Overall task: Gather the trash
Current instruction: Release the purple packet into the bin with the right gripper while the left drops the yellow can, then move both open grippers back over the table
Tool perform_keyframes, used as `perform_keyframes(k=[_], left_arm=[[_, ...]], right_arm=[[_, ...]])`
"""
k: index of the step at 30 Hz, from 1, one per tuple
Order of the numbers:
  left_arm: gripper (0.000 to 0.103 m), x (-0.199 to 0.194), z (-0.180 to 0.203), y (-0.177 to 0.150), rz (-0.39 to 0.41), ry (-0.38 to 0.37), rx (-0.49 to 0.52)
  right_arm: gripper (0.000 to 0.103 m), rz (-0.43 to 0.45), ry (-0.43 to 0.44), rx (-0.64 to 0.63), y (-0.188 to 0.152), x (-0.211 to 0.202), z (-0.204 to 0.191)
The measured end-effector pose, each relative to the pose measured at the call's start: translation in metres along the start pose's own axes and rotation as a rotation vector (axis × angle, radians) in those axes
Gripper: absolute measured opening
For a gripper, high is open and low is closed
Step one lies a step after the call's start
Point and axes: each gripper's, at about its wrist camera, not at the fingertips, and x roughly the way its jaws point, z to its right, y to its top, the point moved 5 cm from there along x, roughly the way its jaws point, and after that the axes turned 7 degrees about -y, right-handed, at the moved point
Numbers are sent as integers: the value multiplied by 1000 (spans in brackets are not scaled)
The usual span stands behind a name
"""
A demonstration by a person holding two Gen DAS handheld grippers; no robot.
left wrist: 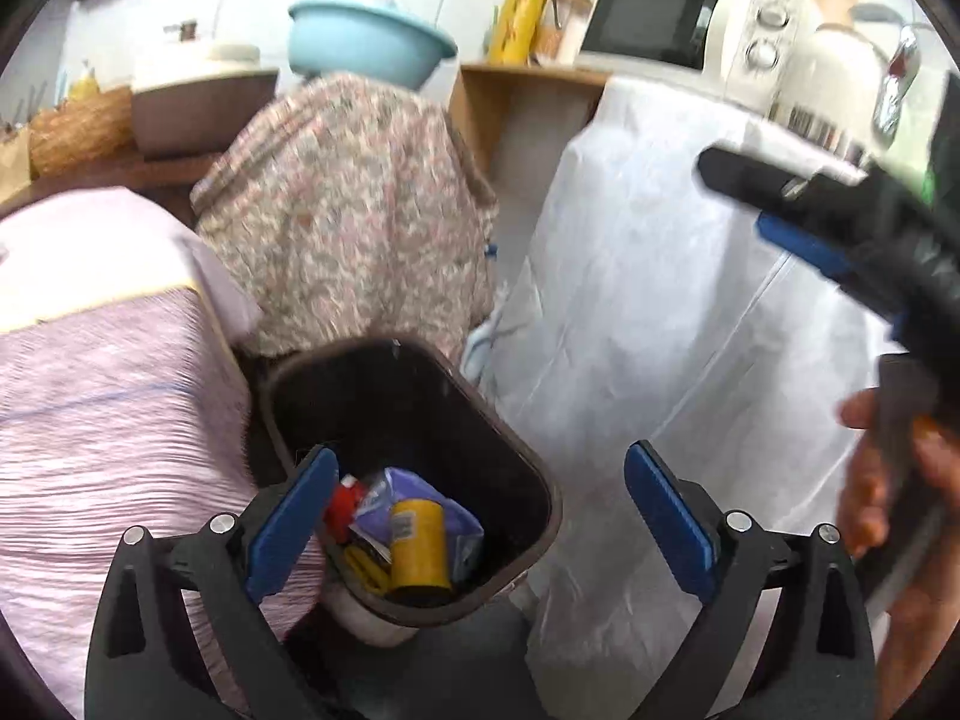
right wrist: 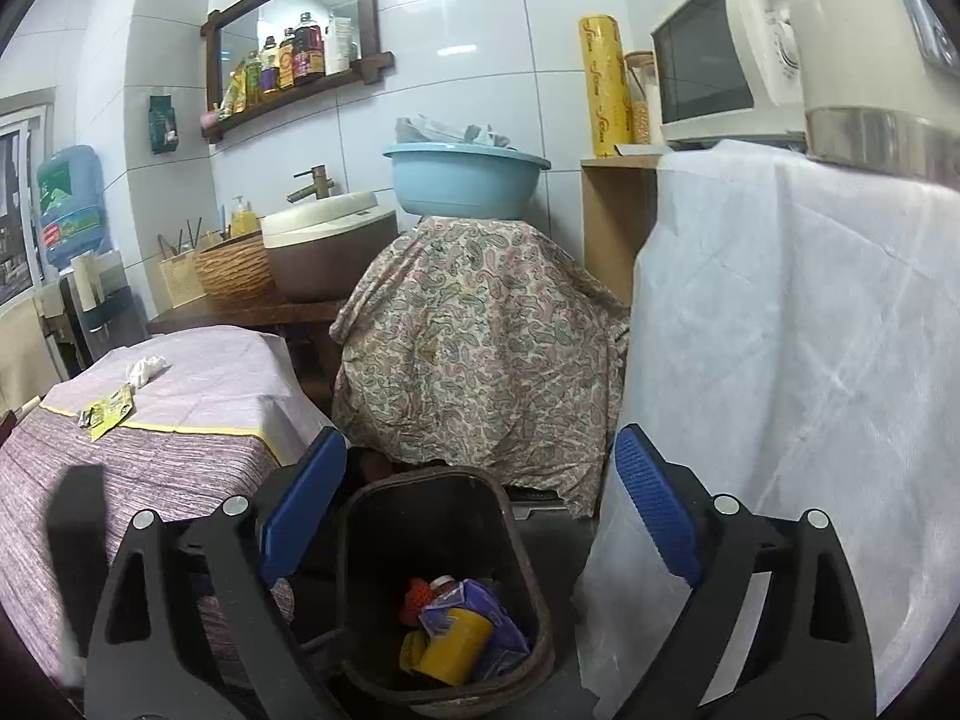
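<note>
Yellow-green wrapper point(right wrist: 110, 411) and crumpled white tissue point(right wrist: 146, 369) are left on the cloth-covered counter point(right wrist: 198, 414); both are judged light, soft, best pinched mid-body. Left tool point(left wrist: 480, 516) and right tool point(right wrist: 480, 504) are held wide, empty, above the bin point(right wrist: 354, 546).

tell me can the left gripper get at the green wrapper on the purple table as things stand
Probably yes: the left gripper is open and empty, and the green wrapper lies uncovered on the table.
</note>
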Motion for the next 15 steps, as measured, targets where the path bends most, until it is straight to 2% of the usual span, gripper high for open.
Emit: perform_keyframes(k=[2,7,11,15], left_arm=[[96,-19,0,4,38,4,1],[97,-63,-16,9,112,89,-3],[97,-104,-44,9,154,171,-30],[97,-137,-77,3,160,264,-49]], right_arm=[[97,6,15,-12,4,-2,-5],[97,12,63,-43,9,-5,-29],[97,-16,163,-38,9,3,-58],[97,-66,283,-65,6,13,-101]])
